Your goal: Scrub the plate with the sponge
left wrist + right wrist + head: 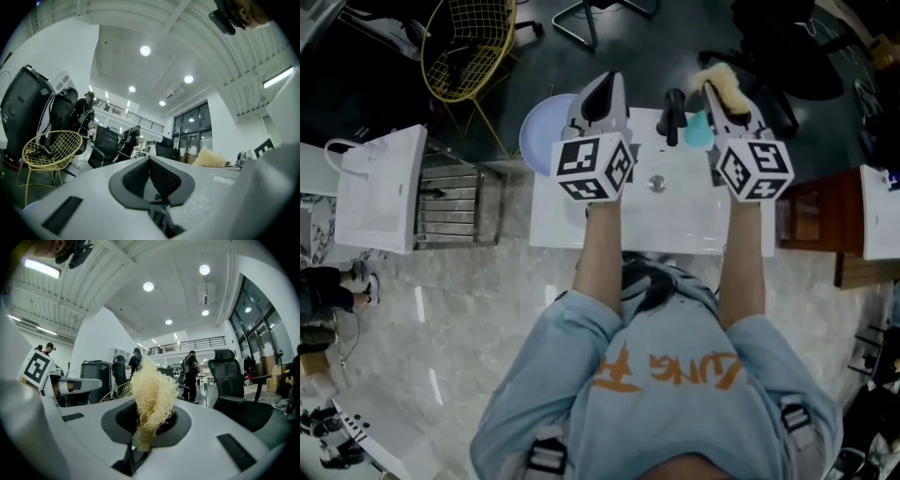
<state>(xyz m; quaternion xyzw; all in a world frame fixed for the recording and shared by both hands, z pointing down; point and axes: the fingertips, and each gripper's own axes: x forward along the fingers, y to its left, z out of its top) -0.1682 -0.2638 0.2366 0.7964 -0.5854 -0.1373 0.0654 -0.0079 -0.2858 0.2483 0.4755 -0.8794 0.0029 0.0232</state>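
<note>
Only the head view shows the pale blue plate (540, 133), by the white tabletop's (675, 220) far left corner, just beside the left tongs (603, 92), which are pressed together on nothing. The right tongs (721, 98) pinch the straw-coloured fibrous sponge (152, 385). Both forearms reach forward side by side.

We can read only orange lettering on the person's light-blue shirt (667, 412): apparently "LUNG", beside a character we cannot make out. Nothing else is legible.
</note>
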